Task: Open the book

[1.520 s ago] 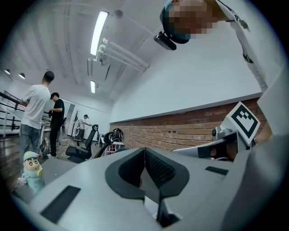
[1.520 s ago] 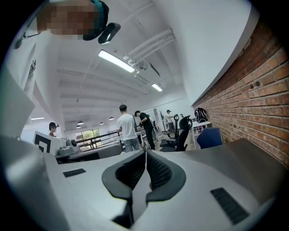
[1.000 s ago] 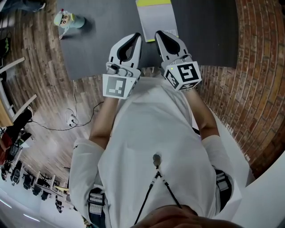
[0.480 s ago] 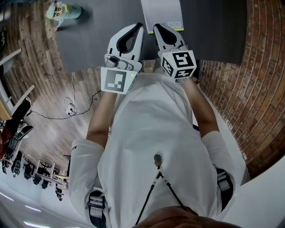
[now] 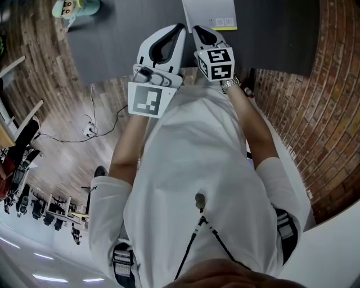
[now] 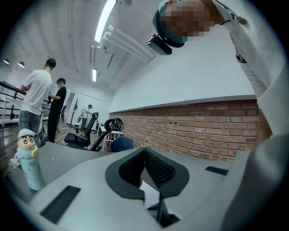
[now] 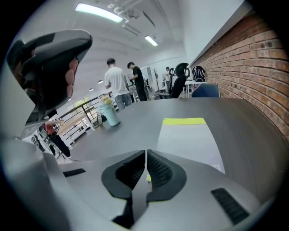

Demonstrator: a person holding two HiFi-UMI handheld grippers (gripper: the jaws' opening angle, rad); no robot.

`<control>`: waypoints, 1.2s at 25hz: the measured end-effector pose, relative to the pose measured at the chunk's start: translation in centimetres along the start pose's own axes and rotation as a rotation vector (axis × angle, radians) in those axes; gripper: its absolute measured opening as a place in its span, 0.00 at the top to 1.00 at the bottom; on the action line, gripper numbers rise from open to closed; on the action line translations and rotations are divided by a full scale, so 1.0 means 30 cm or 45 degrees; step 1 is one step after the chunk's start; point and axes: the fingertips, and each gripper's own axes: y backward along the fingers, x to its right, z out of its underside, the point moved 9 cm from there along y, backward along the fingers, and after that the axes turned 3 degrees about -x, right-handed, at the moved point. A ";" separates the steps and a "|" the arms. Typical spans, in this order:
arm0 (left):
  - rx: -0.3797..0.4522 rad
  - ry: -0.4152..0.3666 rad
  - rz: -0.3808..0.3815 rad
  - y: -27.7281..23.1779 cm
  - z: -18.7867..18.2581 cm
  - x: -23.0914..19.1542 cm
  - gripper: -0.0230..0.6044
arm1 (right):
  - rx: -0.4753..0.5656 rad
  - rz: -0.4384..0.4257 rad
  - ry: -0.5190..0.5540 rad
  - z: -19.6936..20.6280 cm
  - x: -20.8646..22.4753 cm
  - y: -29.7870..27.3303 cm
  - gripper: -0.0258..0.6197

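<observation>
A dark grey table (image 5: pixel 270 34) fills the top of the head view, with wood floor below it. The closed book (image 5: pixel 209 11) lies on the table, and a figure-topped bottle (image 5: pixel 73 7) stands well left of the book. The right gripper (image 5: pixel 197 29) has sunk toward the book's near edge since a second ago, and its tips now sit just short of it. The left gripper (image 5: pixel 181 26), just left of the book's edge, has barely shifted. In the left gripper view the jaws are pressed together with nothing between them, and a brick wall (image 6: pixel 194 131) lies beyond. In the right gripper view the jaws meet on nothing, with the book just beyond, a yellow strip at its far end.
</observation>
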 end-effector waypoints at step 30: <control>0.004 0.006 -0.043 0.035 0.000 -0.015 0.93 | -0.309 0.169 0.141 0.135 -0.013 -0.171 0.73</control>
